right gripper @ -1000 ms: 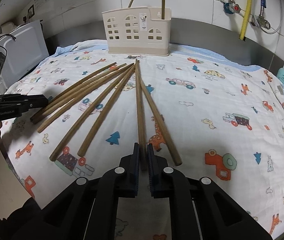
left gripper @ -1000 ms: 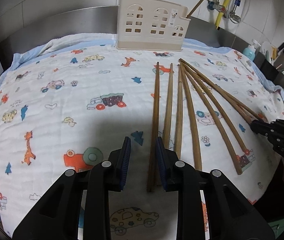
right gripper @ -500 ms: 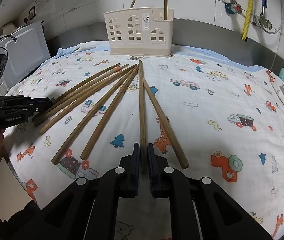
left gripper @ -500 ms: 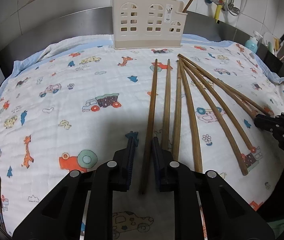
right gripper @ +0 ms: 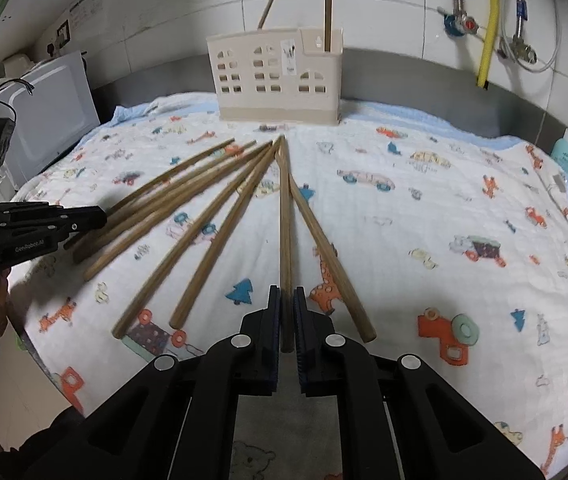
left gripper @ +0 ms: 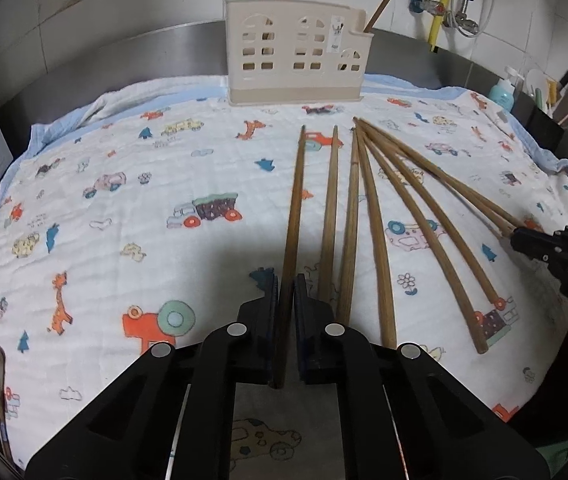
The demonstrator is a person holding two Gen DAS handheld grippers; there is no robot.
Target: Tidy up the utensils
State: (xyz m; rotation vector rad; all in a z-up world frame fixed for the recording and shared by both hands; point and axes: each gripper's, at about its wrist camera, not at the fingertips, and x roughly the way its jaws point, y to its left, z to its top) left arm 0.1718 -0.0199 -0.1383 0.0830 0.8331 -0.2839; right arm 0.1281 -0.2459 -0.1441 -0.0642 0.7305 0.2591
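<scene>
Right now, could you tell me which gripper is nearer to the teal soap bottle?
Right. The right gripper has the teal soap bottle ahead on its right; the left gripper is farther off, beyond the chopsticks on the opposite side.

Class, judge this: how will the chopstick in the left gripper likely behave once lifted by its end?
The chopstick looks like rigid wood, so it probably stays straight. The left gripper holds only its near end, so the far tip may droop or pivot. It looks slim, likely light.
</scene>
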